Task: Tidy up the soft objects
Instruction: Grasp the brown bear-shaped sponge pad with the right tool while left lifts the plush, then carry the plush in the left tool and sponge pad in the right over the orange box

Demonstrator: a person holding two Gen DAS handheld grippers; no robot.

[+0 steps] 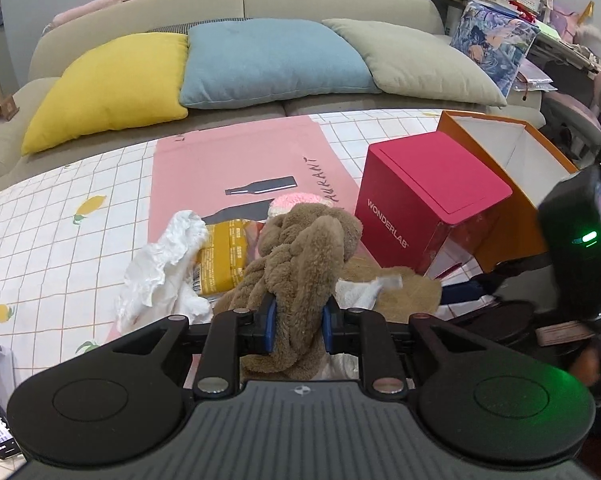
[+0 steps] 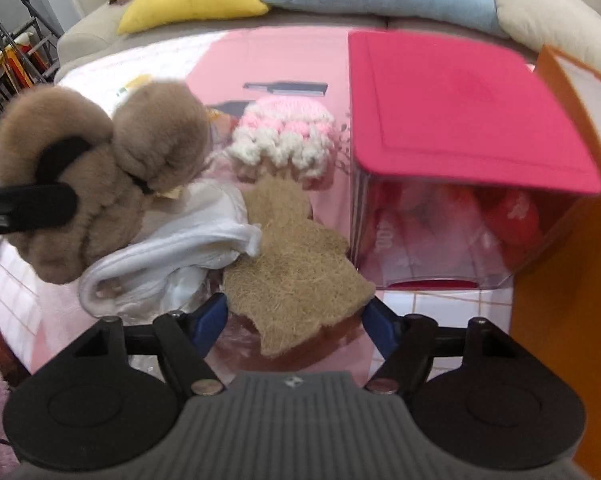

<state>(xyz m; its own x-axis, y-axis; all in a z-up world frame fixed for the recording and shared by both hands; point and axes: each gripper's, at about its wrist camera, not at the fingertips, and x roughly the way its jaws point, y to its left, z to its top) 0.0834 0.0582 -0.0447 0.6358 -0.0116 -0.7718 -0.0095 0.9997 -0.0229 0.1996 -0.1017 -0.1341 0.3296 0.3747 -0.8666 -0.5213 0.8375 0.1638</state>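
My left gripper point(image 1: 299, 322) is shut on brown furry earmuffs point(image 1: 304, 252), held up over the pile on the pink mat point(image 1: 236, 160). The earmuffs also show at the left of the right wrist view point(image 2: 100, 168), with the left gripper's finger point(image 2: 32, 204) on them. My right gripper point(image 2: 296, 322) is open, its jaws on either side of a tan fibrous pad point(image 2: 296, 264) without touching it. A white cloth point(image 2: 172, 256) lies left of the pad. A pink-and-white knitted piece point(image 2: 284, 136) lies behind it. A crumpled white tissue point(image 1: 160, 268) lies left of the earmuffs.
A pink-lidded clear box point(image 1: 428, 196) marked WONDERLAB stands right of the pile, also in the right wrist view point(image 2: 452, 120). An open orange box point(image 1: 512, 152) stands behind it. A yellow packet point(image 1: 220, 260) lies in the pile. Sofa with yellow point(image 1: 112, 84), blue and beige cushions lies beyond.
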